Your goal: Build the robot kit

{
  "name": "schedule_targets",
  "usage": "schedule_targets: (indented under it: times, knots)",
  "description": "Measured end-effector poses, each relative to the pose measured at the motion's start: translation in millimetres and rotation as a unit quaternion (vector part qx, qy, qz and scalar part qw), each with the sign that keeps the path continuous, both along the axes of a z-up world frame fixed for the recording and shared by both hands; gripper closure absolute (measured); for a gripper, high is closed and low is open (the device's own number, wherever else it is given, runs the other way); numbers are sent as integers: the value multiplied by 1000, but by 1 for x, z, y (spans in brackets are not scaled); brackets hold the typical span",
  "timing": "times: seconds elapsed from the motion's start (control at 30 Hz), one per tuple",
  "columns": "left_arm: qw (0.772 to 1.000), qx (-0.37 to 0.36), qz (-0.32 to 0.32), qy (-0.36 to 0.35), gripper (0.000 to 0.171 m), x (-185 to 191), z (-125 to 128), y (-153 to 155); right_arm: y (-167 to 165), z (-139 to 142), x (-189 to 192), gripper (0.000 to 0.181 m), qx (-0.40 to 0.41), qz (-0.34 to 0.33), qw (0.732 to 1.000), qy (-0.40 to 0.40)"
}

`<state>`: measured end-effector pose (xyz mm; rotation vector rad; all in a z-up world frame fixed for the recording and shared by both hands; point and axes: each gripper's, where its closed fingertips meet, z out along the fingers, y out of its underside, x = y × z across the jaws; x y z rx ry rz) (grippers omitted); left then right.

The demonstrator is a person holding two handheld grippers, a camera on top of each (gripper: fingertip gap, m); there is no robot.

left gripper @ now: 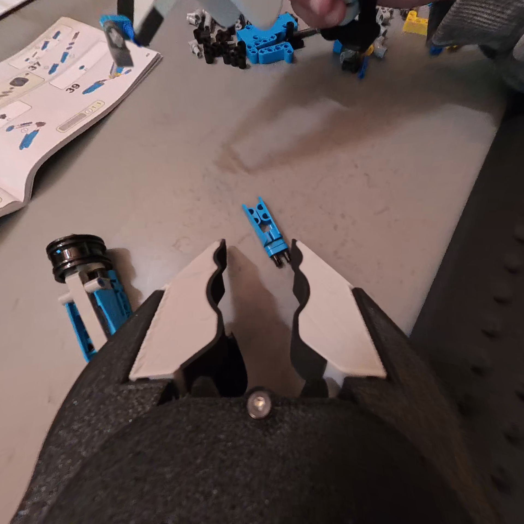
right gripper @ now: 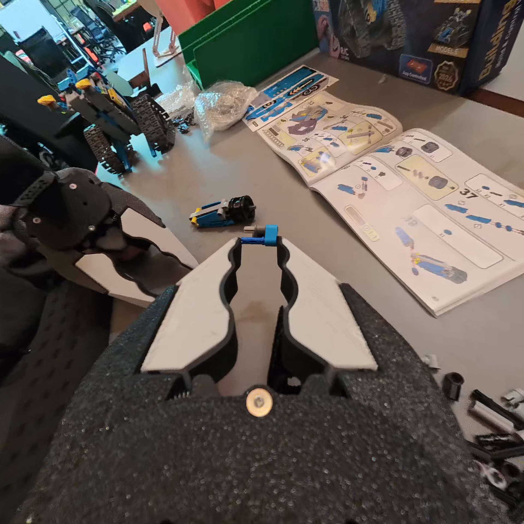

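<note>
Blue pin piece [right gripper: 262,237] pinched in right claw [right gripper: 258,241] tips | left claw [left gripper: 258,249] released beside blue bracket [left gripper: 265,228] on tabletop [left gripper: 312,158] | thin tip hold, piece may twist out.

1. We see a grey table [right gripper: 283,175].
2. At right lies an open instruction booklet [right gripper: 397,204]; a sticker sheet [right gripper: 292,90] sits above it.
3. At centre lies a wheel sub-assembly [right gripper: 224,212].
4. Upper left: a tracked model [right gripper: 122,119] and plastic bags [right gripper: 224,105].
5. In the left wrist view, a small blue piece [left gripper: 268,229] lies at centre; loose parts [left gripper: 241,42] lie at top.

Right gripper [right gripper: 259,241] clamping small blue pin piece [right gripper: 265,236], left gripper [left gripper: 258,249] agape by blue connector [left gripper: 266,226]
</note>
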<state>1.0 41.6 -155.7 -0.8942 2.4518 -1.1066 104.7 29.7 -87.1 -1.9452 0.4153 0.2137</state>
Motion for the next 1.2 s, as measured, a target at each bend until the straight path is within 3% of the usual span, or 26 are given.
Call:
schedule_targets:
  times: [0.3, 0.47, 0.6, 0.73, 0.97, 1.1, 1.2]
  knots:
    - [999, 3, -35, 18, 148, -9, -5, -7, 4, -4, -7, 157, 14, 18, 1000, 19]
    - [999, 0, 36, 21, 154, 5, -5, 20, 1, -6, 0, 157, 20, 2, 999, 29]
    - [995, -9, 93, 30, 154, 17, -5, 43, -4, -2, 6, 157, 26, -14, 999, 25]
    - [995, 1, 94, 20, 154, 16, -5, 44, -5, 11, 6, 157, 68, -14, 997, 40]
    - [995, 16, 103, 7, 154, 13, -5, 43, -13, 47, -4, 157, 188, 36, 972, 135]
    - [996, -7, 88, 30, 153, 2, -5, 29, -11, 44, -8, 157, 186, 47, 970, 150]
    - [997, -8, 63, 33, 136, -6, -5, 16, -10, 42, -9, 157, 181, 49, 971, 151]
